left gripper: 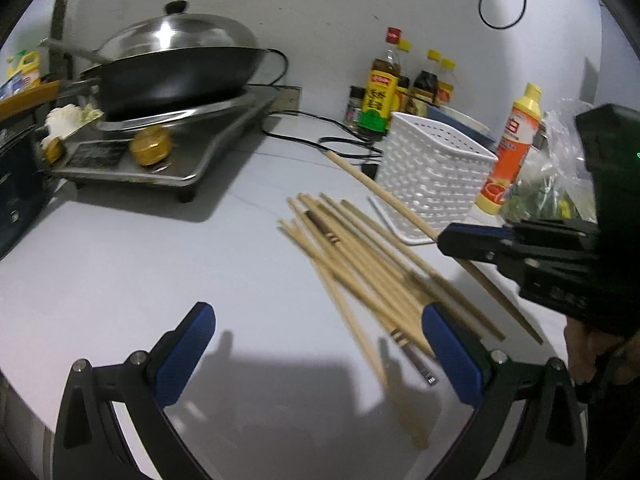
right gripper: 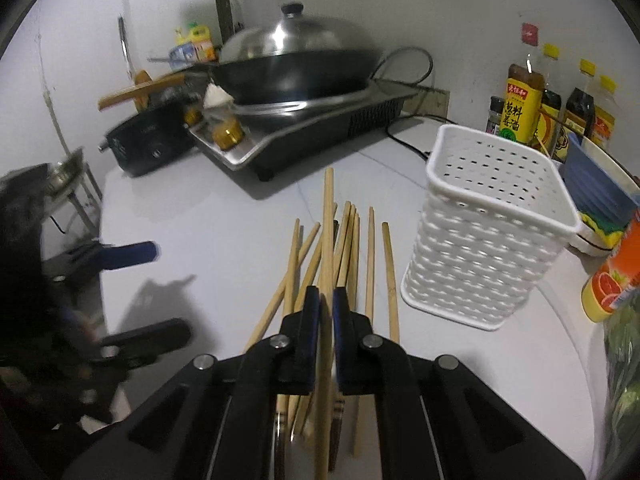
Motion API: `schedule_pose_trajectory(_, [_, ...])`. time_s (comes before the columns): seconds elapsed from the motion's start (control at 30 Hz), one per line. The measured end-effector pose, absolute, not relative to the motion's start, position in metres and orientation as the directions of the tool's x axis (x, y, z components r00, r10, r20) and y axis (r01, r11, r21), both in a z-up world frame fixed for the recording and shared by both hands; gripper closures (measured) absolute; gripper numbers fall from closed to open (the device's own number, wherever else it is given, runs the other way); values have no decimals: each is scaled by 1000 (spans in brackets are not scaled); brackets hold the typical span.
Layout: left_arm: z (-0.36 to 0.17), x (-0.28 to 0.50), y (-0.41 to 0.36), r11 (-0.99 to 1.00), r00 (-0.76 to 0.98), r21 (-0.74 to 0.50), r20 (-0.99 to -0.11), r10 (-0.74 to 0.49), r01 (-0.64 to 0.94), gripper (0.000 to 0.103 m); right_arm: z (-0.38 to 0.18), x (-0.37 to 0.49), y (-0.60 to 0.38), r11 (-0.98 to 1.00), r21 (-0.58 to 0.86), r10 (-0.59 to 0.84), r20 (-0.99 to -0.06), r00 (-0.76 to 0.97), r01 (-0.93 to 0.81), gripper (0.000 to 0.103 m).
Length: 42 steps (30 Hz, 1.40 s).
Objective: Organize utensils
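Note:
Several wooden chopsticks [left gripper: 360, 264] lie in a loose pile on the white counter, also in the right wrist view [right gripper: 348, 248]. My right gripper [right gripper: 327, 300] is shut on one long chopstick [right gripper: 328, 216] and holds it raised above the pile; in the left wrist view the right gripper [left gripper: 444, 238] is at the right with that chopstick [left gripper: 376, 186] pointing up-left past the basket. The white perforated utensil basket [right gripper: 480, 240] stands upright right of the pile, also in the left wrist view [left gripper: 432, 172]. My left gripper [left gripper: 316, 344] is open and empty, just above the counter at the pile's near end.
A stove [left gripper: 168, 148] with a covered wok [left gripper: 176, 68] stands at the back left. Sauce bottles [left gripper: 380, 92] line the wall. An orange bottle [left gripper: 508, 152] and a bag of greens [left gripper: 556, 184] stand right of the basket. A black cable [left gripper: 320, 136] runs behind the basket.

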<state>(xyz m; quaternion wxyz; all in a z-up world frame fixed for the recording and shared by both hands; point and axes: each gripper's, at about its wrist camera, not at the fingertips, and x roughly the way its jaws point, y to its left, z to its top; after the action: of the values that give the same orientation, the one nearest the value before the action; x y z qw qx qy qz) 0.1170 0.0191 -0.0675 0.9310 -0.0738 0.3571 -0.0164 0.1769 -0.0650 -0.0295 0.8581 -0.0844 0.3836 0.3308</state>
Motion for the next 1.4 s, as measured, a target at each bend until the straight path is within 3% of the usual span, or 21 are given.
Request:
schedule_pose_trajectory(0.07, [-72,129,13,986,725,-167,-680,-106,-13,0,-25,172,-77,756,126,529,-695,487,-642,97])
schedule_pose_trajectory(0.13, [-80,144,9,980,684,-197,-717,-133,-15,11,-21,167,-88,746,150,556,-677,483,-649,97])
schedule_pose_trajectory(0.47, [-101,181,6,980,592,-190,-797,-117,-63,40,-2,169,-129,743,195,614,-578,537,-641,97])
schedule_pose_trajectory(0.63, [-99,186,12,973,575,-215,-808,-132,-80,69,1,176,-143,751,211,619,-555,555,-626,97])
schedule_pose_trajectory(0.73, [-98,185,12,973,580,-216,-804,-130,-83,79,1,177,-144,752,213,620,-549,560,-624,97])
schedule_pose_trajectory(1.03, [-98,185,18,954,583,-289,-790,-190,-80,100,0,176,-145,760,225,617,-544,569,-610,97])
schedule_pose_trajectory(1.3, [-100,183,20,948,583,-311,-783,-217,-65,103,4,173,-143,761,213,613,-545,571,-613,97])
schedule_pose_trajectory(1.4, [-99,185,17,965,571,-253,-803,-170,-68,103,5,173,-141,762,206,609,-550,571,-614,97])
